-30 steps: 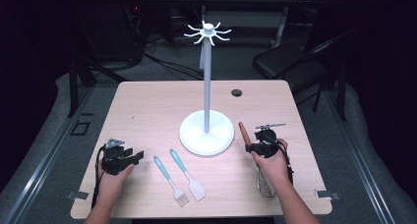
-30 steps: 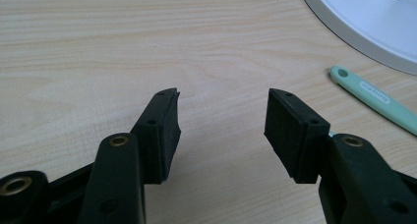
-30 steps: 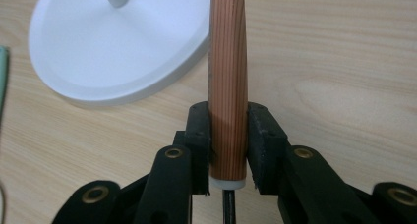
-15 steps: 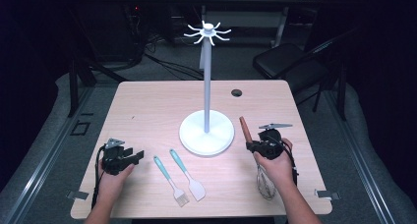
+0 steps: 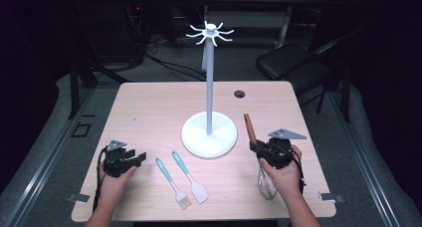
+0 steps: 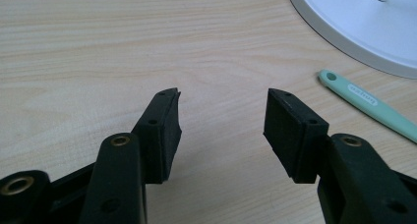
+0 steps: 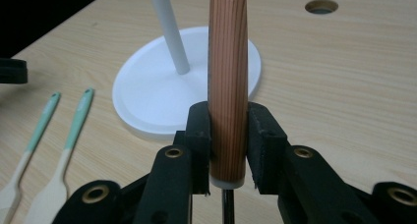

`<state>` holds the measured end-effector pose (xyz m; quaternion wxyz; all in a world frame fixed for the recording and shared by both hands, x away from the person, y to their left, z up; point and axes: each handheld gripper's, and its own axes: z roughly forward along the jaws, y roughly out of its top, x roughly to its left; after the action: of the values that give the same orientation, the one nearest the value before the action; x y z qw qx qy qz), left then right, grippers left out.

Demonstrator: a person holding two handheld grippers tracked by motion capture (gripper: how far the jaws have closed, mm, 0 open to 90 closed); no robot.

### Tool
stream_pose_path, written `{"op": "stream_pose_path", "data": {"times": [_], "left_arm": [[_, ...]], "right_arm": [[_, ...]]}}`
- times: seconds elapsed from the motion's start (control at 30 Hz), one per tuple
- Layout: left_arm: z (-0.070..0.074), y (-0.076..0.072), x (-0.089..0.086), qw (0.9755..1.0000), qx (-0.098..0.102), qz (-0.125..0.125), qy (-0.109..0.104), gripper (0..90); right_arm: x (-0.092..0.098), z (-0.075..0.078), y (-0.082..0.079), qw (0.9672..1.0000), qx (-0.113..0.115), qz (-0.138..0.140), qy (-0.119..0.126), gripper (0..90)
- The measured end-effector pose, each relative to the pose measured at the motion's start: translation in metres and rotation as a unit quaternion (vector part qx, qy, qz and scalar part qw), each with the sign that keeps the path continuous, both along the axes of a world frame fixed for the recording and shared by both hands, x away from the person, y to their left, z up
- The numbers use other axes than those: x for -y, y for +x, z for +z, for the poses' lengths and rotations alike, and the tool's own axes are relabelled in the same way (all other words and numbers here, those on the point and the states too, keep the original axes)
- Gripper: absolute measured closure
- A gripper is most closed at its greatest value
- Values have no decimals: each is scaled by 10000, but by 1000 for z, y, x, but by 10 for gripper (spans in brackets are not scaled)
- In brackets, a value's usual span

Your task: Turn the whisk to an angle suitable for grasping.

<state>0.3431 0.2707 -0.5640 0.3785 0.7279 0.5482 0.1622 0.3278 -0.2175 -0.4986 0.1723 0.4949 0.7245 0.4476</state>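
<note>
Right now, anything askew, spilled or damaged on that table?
Nothing stands out. The stand is upright, the brush and spatula lie flat side by side, and the right gripper holds the whisk squarely by its wooden handle. No spill, no damage visible.

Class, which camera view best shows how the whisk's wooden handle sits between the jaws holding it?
The right gripper view: the whisk's wooden handle stands close up, clamped between the right gripper pads on both sides. The high view shows the handle small, poking past the right gripper, with the wires under the hand.
</note>
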Motion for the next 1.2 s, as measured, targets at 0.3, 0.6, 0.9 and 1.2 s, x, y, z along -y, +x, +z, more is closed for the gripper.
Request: {"op": "stream_pose_path", "data": {"times": [0.3,0.6,0.9,1.2], "left_arm": [[11,-3,6,9997,125,-190,-128,489],[35,-9,22,9948,458,-715,-570,486],[68,-14,68,9849,757,-1367,-746,465],[100,-7,128,9635,785,-2215,-1285,455]], "right_arm": [[0,4,-3,9988,309,322,180,731],[-7,11,0,9966,456,586,366,731],[-31,16,-9,9912,686,1078,351,730],[-49,12,-15,9867,849,1358,269,730]]}}
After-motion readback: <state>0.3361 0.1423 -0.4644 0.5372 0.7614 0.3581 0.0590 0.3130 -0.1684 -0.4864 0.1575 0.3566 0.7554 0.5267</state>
